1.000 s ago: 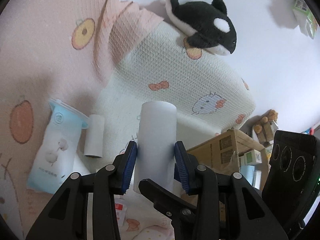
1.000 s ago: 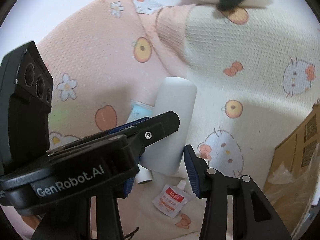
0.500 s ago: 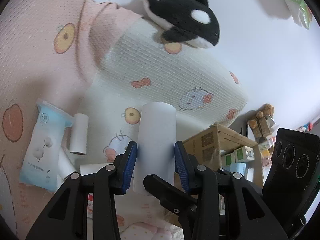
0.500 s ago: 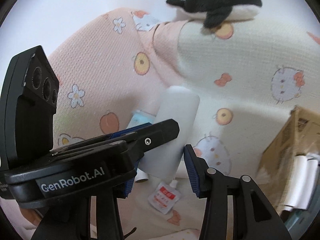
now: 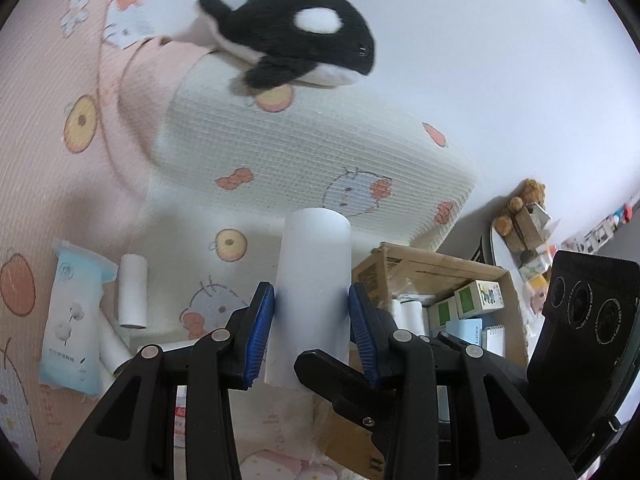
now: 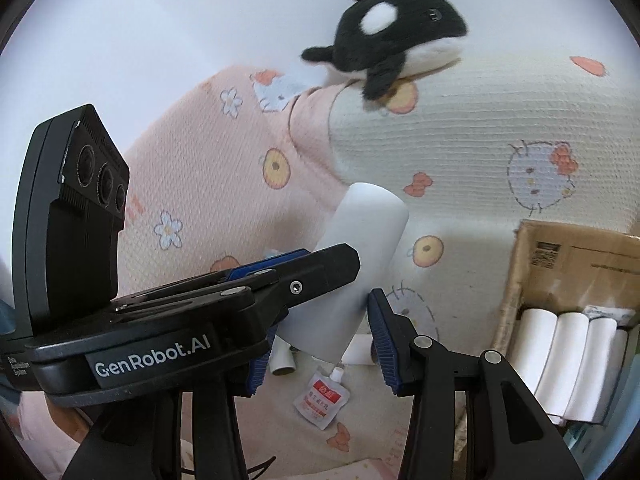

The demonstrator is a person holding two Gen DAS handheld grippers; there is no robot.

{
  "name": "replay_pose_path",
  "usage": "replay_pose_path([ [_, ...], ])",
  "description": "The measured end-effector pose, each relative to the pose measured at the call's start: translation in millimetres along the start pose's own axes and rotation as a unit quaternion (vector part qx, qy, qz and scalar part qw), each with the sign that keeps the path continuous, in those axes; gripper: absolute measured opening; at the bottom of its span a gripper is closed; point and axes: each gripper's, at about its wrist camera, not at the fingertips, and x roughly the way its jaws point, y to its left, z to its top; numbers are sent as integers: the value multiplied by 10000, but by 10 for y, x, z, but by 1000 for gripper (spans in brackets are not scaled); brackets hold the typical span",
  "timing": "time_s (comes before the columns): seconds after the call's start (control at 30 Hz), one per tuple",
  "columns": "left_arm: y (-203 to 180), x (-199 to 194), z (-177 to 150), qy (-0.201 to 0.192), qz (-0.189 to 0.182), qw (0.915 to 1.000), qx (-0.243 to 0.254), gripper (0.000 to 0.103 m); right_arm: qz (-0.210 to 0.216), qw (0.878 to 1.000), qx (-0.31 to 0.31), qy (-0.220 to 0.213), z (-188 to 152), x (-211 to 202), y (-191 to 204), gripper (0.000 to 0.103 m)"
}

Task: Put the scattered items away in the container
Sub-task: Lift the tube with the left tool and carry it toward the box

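Two grippers share my view, and much of each frame is blocked by their black bodies. From largest down: the pink and cream cartoon-print bedding (image 5: 60, 184) fills the background, with a cream pillow (image 5: 320, 160) on it and a plush orca (image 5: 300, 44) lying on the pillow's upper edge. The cardboard box (image 6: 568, 256) sits at the right of the bedding; in the right wrist view its far side runs out of frame, and I see a row of white rolls (image 6: 560, 364) packed inside. From the left wrist I also make out small cartons in it, their print too small to read.

The left gripper (image 5: 311, 328) is clamped on a tall white roll (image 5: 312, 284), held upright, just left of the box and above the bedding. The right gripper (image 6: 320, 342) has its fingers (image 6: 382, 340) spread wide apart, empty; the left gripper's body, marked "GenRobot.AI", crosses in front and hides its left finger almost wholly.

On the bedding I see a pale blue tissue pack (image 5: 72, 316) with Chinese text I cannot read, a small white roll (image 5: 132, 296) beside it, and a red-labelled sachet (image 6: 322, 396) lying flat, its lettering illegible.
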Motion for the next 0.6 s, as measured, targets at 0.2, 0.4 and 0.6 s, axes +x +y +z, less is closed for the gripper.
replay_pose_path([
  [0.2, -316, 18, 22, -58, 37, 9992, 391, 42, 5, 9997, 77, -245, -6, -237, -165, 43],
  [0.4, -657, 126, 78, 19, 48, 9973, 737, 42, -41, 9985, 245, -485, -12, -449, -361, 43],
  [0.6, -937, 305, 91, 190, 5, 9948, 997, 42, -155, 9965, 527, -637, -53, -652, -610, 43],
])
